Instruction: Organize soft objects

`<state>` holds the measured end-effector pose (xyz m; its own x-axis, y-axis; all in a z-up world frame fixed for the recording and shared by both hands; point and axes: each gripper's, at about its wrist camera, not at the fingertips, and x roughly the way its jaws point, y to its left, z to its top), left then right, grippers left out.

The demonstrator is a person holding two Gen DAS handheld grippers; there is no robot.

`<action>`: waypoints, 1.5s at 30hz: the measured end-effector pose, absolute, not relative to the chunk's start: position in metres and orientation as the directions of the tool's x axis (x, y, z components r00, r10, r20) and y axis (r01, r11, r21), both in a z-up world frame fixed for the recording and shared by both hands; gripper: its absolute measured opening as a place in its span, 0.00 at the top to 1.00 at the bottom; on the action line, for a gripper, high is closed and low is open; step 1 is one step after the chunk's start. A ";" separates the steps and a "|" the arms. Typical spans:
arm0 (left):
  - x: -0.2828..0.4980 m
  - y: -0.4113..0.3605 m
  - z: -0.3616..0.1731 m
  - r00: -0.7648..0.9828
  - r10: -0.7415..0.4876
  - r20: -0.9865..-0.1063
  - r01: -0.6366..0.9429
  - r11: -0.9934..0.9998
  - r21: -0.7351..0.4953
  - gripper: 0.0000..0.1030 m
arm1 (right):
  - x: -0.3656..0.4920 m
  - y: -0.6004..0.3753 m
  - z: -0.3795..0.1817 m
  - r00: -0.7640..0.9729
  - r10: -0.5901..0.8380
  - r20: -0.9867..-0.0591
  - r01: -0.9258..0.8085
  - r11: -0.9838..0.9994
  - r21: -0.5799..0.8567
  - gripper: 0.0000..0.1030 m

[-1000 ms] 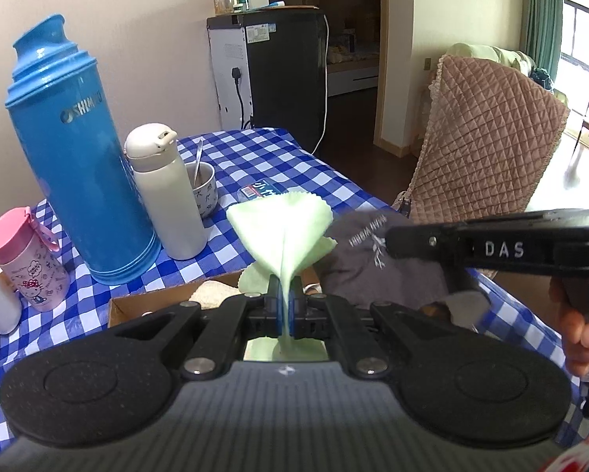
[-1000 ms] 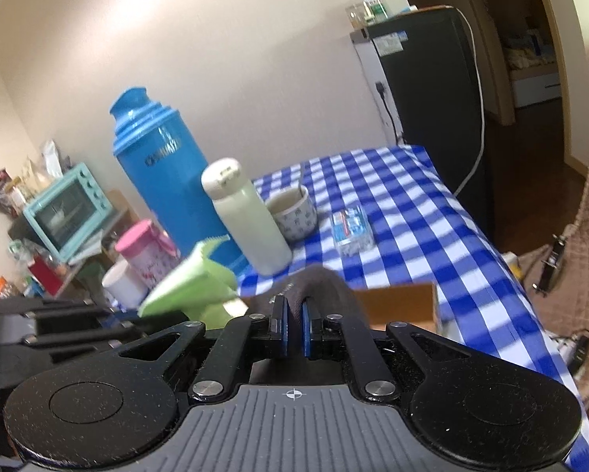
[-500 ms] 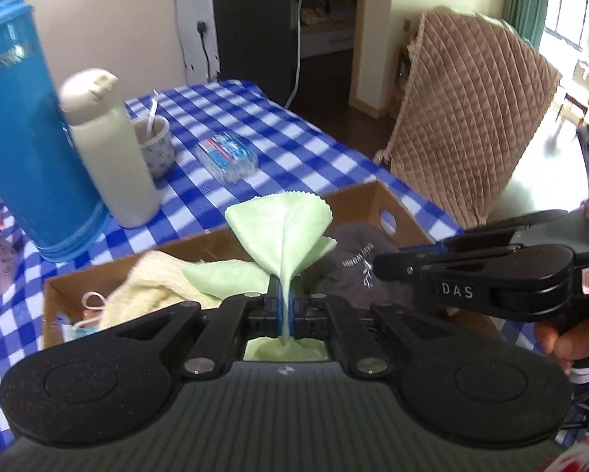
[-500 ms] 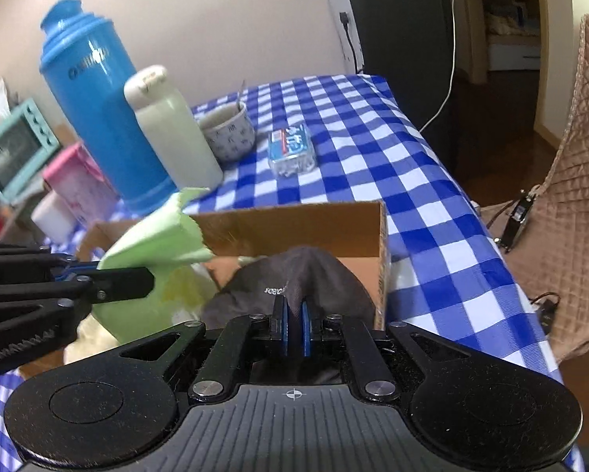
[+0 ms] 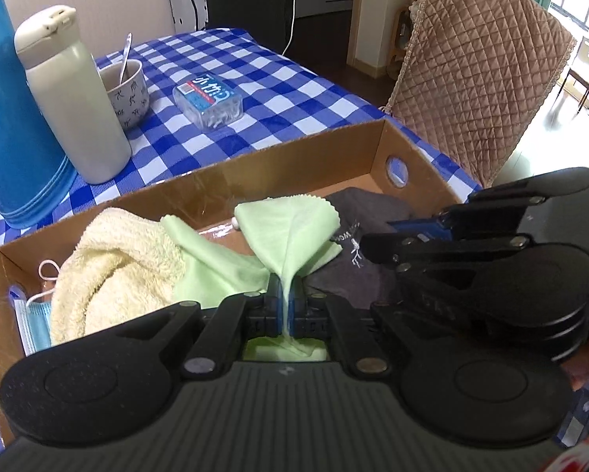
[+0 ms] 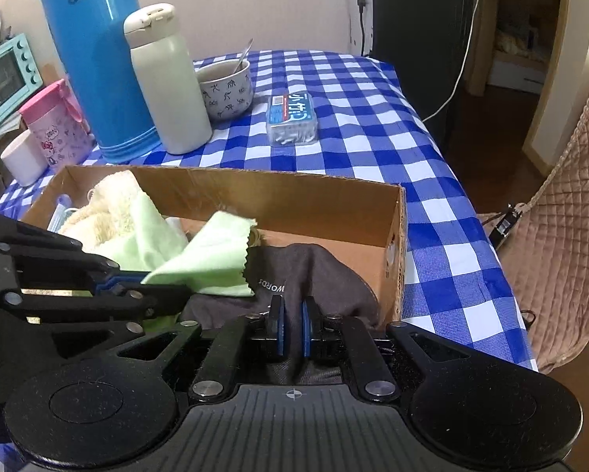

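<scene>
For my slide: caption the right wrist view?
Right gripper holds dark cloth over cardboard box.

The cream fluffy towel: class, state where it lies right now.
The cream towel lies at the left end of the cardboard box, between a blue face mask and the green cloth.

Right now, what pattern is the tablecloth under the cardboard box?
Blue-and-white checks on the tablecloth; clearest in the right wrist view.
</scene>
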<state>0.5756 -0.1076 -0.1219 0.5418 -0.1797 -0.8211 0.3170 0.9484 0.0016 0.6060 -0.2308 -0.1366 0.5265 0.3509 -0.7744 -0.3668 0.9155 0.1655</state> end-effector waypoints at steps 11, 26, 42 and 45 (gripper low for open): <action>0.570 -0.102 -0.109 0.537 -0.191 -0.822 0.275 0.960 -0.044 0.86 | 0.595 -0.245 -0.115 0.562 0.397 -0.726 -0.360 0.907 0.217 0.55; 0.504 -0.073 -0.055 0.613 -0.144 -0.777 0.168 0.985 -0.050 0.50 | 0.544 -0.284 -0.070 0.608 0.487 -0.627 -0.332 0.873 0.356 0.37; 0.407 -0.062 0.005 0.703 -0.031 -0.710 0.028 0.999 -0.017 0.31 | 0.469 -0.292 -0.034 0.588 0.523 -0.617 -0.385 0.852 0.356 0.34; 0.389 -0.062 0.011 0.712 -0.011 -0.702 0.015 1.000 0.000 0.30 | 0.453 -0.292 -0.028 0.592 0.520 -0.616 -0.391 0.854 0.344 0.34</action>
<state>0.3887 -0.0624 0.0112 0.7121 -0.0108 -0.7020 0.0149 0.9999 -0.0003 0.4526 -0.2918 -0.0277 0.5917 0.5197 -0.6162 -0.3913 0.8535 0.3441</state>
